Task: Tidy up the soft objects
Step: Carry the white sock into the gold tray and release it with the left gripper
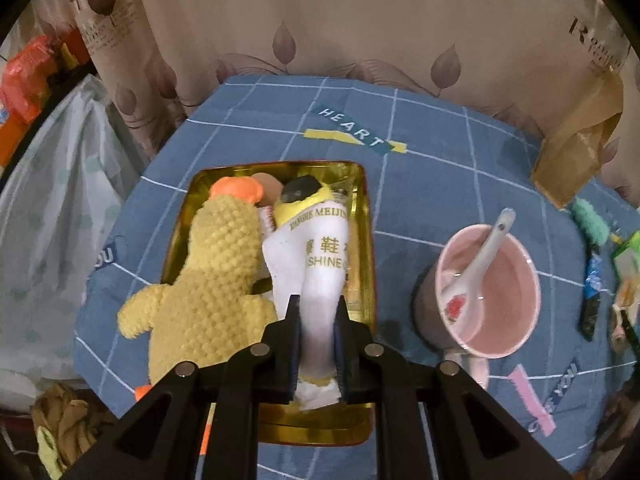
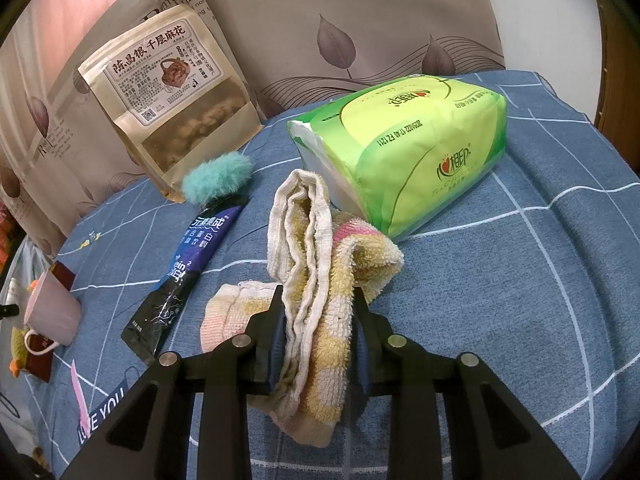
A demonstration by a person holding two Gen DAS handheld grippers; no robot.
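Note:
My left gripper point(image 1: 318, 300) is shut on a white shoe-shine cloth point(image 1: 320, 248) with yellow trim and gold lettering. The cloth hangs into a gold tray point(image 1: 370, 240). A yellow knitted duck point(image 1: 216, 264) with an orange beak lies in the tray's left side, its body spilling over the near rim. In the right wrist view, my right gripper point(image 2: 318, 290) is shut on a folded yellow, pink and white striped towel point(image 2: 316, 248), whose far end rests against a green tissue pack point(image 2: 412, 148). A teal fuzzy item point(image 2: 218, 176) lies beyond it.
A pink mug point(image 1: 500, 300) with a white spoon point(image 1: 480, 264) stands right of the tray on the blue checked tablecloth point(image 1: 440, 184). A dark sachet point(image 2: 184, 272) lies left of the towel. A brown snack bag point(image 2: 172, 92) leans on the curtain behind.

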